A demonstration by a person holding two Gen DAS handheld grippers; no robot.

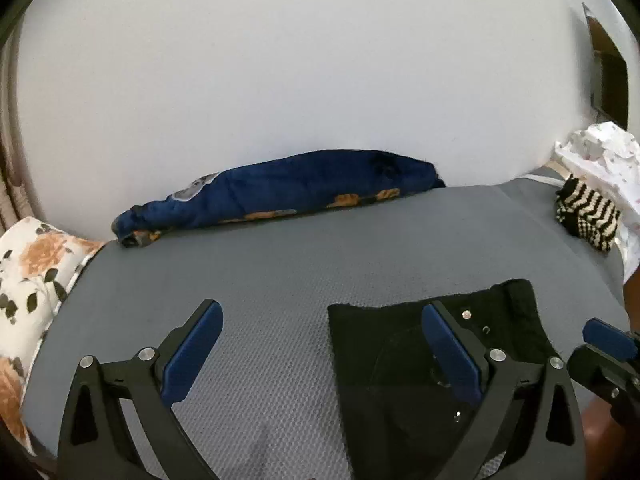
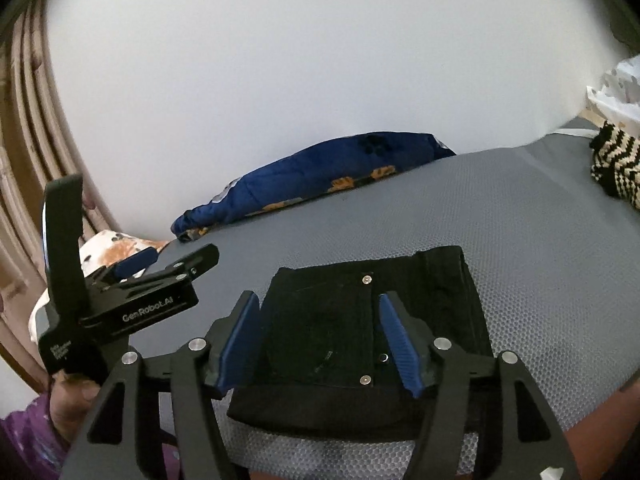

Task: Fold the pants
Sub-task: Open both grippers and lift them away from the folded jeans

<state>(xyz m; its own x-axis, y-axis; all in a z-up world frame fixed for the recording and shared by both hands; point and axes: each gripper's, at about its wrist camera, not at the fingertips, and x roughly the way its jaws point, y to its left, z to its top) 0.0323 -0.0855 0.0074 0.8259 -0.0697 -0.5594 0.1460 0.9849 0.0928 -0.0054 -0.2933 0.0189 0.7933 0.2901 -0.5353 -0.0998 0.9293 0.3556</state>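
Black pants (image 2: pixel 372 332) lie folded into a compact stack on the grey mattress (image 2: pixel 520 260), both the left gripper (image 1: pixel 320 360) and right gripper (image 2: pixel 320 344) spread above, gripping nothing. Soft, limp cloth (best pinched at a folded edge). A blue bundle (image 2: pixel 320 176) and striped knit (image 2: pixel 616 168) sit well apart, blocking nothing.

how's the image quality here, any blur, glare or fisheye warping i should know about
Left wrist view: strong fisheye bend with dark corners, the wall evenly lit with no glare, the black pants too dark to show folds. Right wrist view: same curvature, the grey mat texture sharp, the white cloth at the right edge smeared, the pants dark apart from bright snaps.
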